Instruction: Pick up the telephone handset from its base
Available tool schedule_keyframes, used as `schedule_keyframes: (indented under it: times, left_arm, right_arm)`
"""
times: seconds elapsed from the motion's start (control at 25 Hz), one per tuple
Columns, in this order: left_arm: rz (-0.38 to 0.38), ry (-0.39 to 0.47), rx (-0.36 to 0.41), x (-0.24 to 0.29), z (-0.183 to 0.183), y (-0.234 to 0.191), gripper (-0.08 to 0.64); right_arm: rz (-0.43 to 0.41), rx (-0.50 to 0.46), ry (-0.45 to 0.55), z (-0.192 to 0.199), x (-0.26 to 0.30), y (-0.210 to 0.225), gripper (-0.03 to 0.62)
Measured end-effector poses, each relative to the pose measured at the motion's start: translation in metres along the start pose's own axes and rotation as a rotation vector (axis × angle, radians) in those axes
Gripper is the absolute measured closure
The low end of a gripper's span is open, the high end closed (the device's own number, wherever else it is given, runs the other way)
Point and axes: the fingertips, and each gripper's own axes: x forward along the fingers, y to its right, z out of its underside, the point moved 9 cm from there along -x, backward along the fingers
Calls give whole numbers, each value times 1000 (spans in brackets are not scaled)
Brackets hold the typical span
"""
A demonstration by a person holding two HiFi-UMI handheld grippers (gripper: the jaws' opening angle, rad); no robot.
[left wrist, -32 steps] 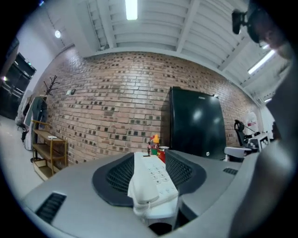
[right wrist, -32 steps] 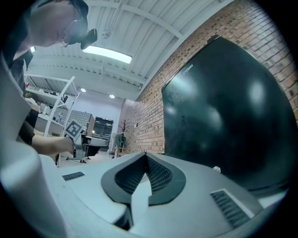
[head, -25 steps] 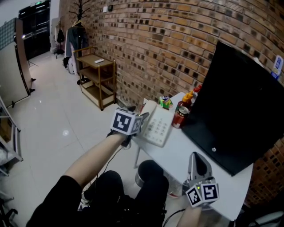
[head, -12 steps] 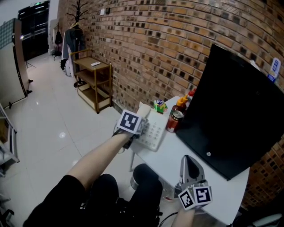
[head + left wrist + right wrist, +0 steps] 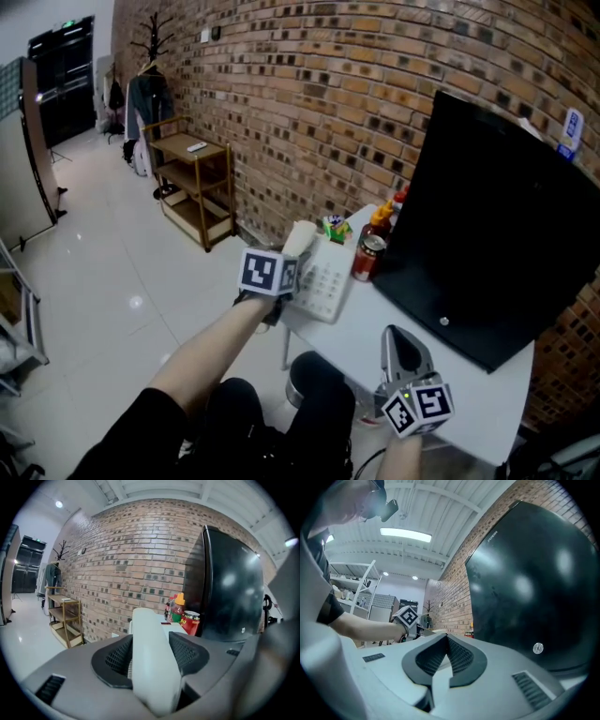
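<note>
The handset (image 5: 152, 667) is held between the pads of the left gripper (image 5: 150, 641), whose jaws have just been closing on it. Both black pads are pressed against its long sides, and its white body is seen running away from the camera, with the far end raised against the brick wall (image 5: 122, 569). In the head view this gripper is held at the near left corner of the white table (image 5: 375, 323), with its marker cube (image 5: 268, 272) turned toward the camera. The rounded end of the handset is shown above and beyond the cube, at the left side of the base (image 5: 328, 277). Whether the handset has been lifted clear of the base cannot be told. Just beyond the base a small green box (image 5: 335, 228) is seen, and to its right a red can (image 5: 367, 258) is stood beside two bottles (image 5: 380, 220). A large black screen (image 5: 497, 234) is leaned against the wall behind them. The right gripper (image 5: 446, 641) is held low at the near edge of the table, well apart from the phone. Its jaws are brought together at the tips, and nothing is held between them. A wooden shelf (image 5: 192, 178) is stood against the wall farther off.
</note>
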Motion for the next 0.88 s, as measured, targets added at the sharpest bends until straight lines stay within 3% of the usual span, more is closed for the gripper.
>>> schedule_keyframes:
  times: [0.12, 0.4, 0.56, 0.68, 0.88]
  left_arm:
    - [86, 116, -11, -19, -6, 2, 323]
    - [417, 370, -113, -74, -3, -14, 324]
    - [581, 497, -78, -110, 2, -19, 324]
    - [671, 573, -68, -126, 5, -17, 324]
    - [789, 647, -123, -140, 8, -16, 324]
  right_arm:
    - [20, -9, -14, -2, 5, 3, 582]
    - [24, -56, -42, 0, 15, 13, 583]
    - [-4, -101, -48, 3, 27, 15, 583]
    - [-63, -92, -47, 7, 39, 17, 583]
    - [-104, -55, -51, 11, 50, 15, 583]
